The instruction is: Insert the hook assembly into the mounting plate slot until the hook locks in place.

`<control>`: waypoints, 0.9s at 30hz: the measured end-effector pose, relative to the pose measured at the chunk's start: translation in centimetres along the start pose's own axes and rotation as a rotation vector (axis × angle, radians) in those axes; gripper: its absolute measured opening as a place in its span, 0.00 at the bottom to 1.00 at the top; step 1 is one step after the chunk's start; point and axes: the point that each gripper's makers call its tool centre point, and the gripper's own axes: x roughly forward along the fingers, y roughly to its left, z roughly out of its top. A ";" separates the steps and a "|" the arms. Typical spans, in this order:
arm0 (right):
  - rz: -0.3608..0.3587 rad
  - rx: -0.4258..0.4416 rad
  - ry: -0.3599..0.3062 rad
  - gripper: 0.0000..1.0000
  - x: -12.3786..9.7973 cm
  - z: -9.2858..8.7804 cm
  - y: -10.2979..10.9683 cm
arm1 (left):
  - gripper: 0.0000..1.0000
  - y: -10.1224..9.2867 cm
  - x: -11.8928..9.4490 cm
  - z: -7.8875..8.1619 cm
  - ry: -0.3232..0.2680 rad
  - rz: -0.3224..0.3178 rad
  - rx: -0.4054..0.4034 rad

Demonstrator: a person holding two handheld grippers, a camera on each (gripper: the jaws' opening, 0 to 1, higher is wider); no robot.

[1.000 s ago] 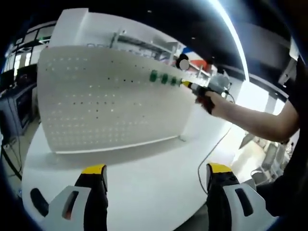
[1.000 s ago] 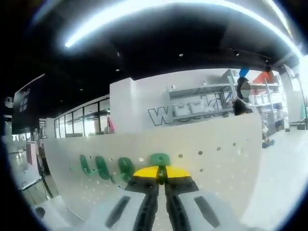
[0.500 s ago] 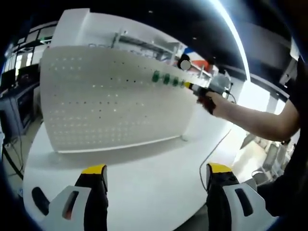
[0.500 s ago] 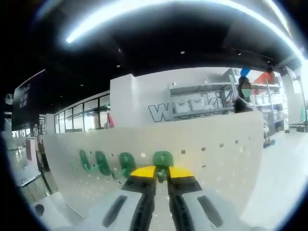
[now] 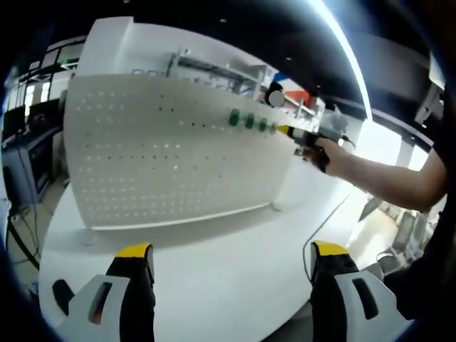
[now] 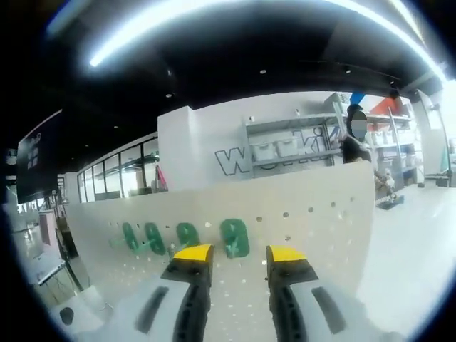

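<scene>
White table (image 5: 214, 263) (pegboard (image 5: 171, 157) upright)

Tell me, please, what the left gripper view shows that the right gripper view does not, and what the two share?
Left gripper view alone: the white table under the pegboard, the person's forearm holding the right gripper at the board, and the open left gripper. Right gripper view alone: the right gripper's jaws parted just short of the nearest green hook, and wall lettering. Shared: the white pegboard with its row of green hooks.
</scene>
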 end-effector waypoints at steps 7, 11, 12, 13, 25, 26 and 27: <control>0.001 -0.001 0.045 0.38 -3.0 -1.4 0.1 | 0.99 0.0 -0.4 0.2 -0.012 0.011 0.013; -0.007 -0.008 0.080 0.44 -5.4 -2.7 0.1 | 1.00 0.0 -0.6 0.4 -0.017 0.018 0.016; 0.004 0.000 0.101 0.43 -6.3 -3.3 0.4 | 1.00 0.0 -0.6 0.4 -0.018 0.019 0.016; 0.011 0.001 0.111 0.43 -6.6 -3.5 0.6 | 1.00 0.0 -0.7 0.4 -0.019 0.020 0.016; 0.046 -0.016 0.194 0.60 -13.2 -6.8 3.3 | 1.00 0.1 -0.9 0.6 -0.027 0.031 0.024; 0.049 -0.008 0.207 0.62 -13.7 -7.3 3.6 | 1.00 0.1 -0.9 0.6 -0.027 0.031 0.024; 0.050 -0.002 0.216 0.65 -14.0 -7.6 3.8 | 1.00 0.1 -0.9 0.6 -0.027 0.031 0.024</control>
